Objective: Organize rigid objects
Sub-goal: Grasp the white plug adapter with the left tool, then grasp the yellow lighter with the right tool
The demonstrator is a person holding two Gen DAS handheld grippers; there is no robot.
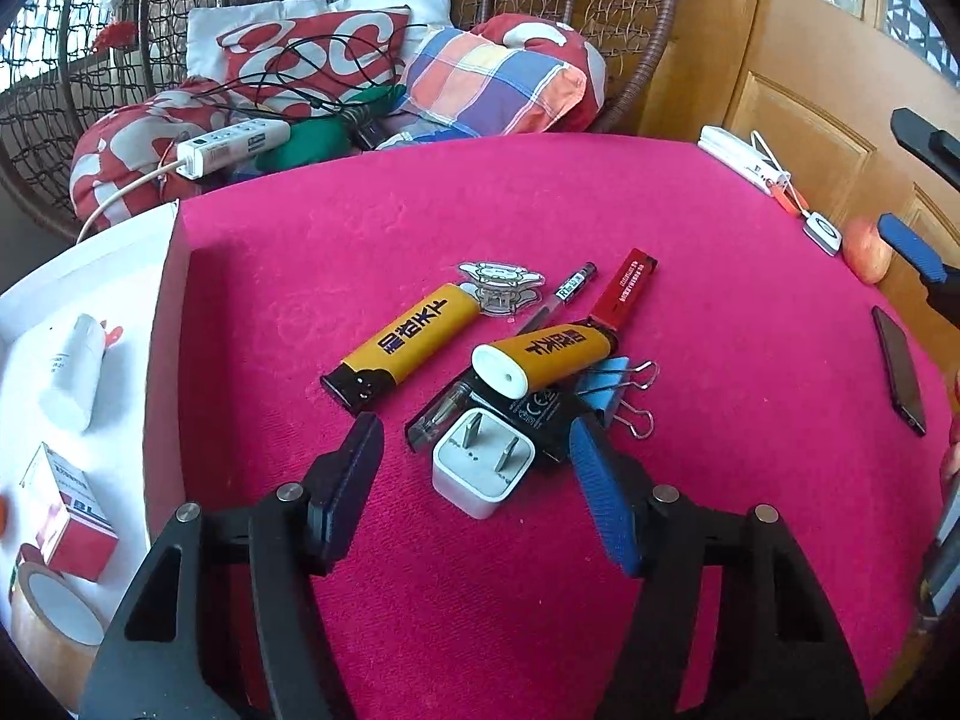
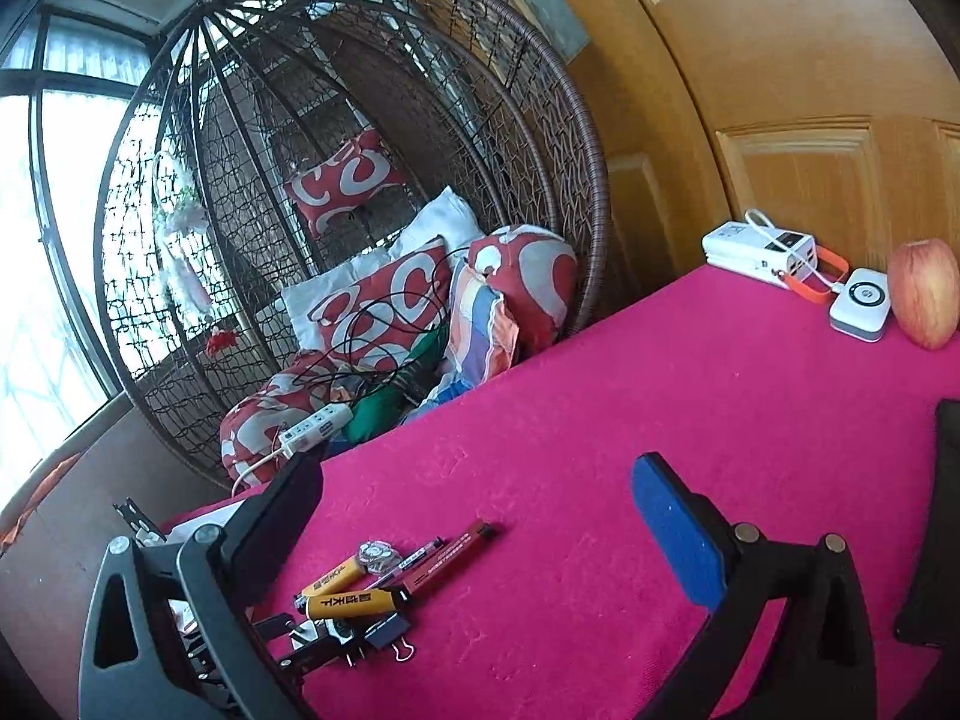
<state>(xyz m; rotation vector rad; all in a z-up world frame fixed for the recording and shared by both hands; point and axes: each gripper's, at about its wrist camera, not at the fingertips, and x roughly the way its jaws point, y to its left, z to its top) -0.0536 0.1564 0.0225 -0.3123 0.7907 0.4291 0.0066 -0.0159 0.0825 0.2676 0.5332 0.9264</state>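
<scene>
A pile of small items lies mid-way across the pink cloth table (image 1: 480,192). It holds two yellow lighters (image 1: 414,342) (image 1: 540,357), a white charger plug (image 1: 483,471), a black adapter (image 1: 540,414), a blue binder clip (image 1: 612,381), a clear pen (image 1: 570,288) and a red pen (image 1: 627,285). My left gripper (image 1: 472,429) points down at the pile. Its fingers (image 1: 354,468) flank the white charger with gaps on both sides, so it is open. My right gripper (image 2: 474,480) hovers open over bare cloth, right of the pile (image 2: 360,594).
A white box (image 1: 120,276) at the table's left holds a white bottle (image 1: 75,372), a red-white carton (image 1: 72,516) and a tape roll (image 1: 54,612). A phone (image 1: 898,369), an apple (image 2: 924,294), a power bank (image 2: 759,246) lie right. A wicker hanging chair (image 2: 540,138) stands behind.
</scene>
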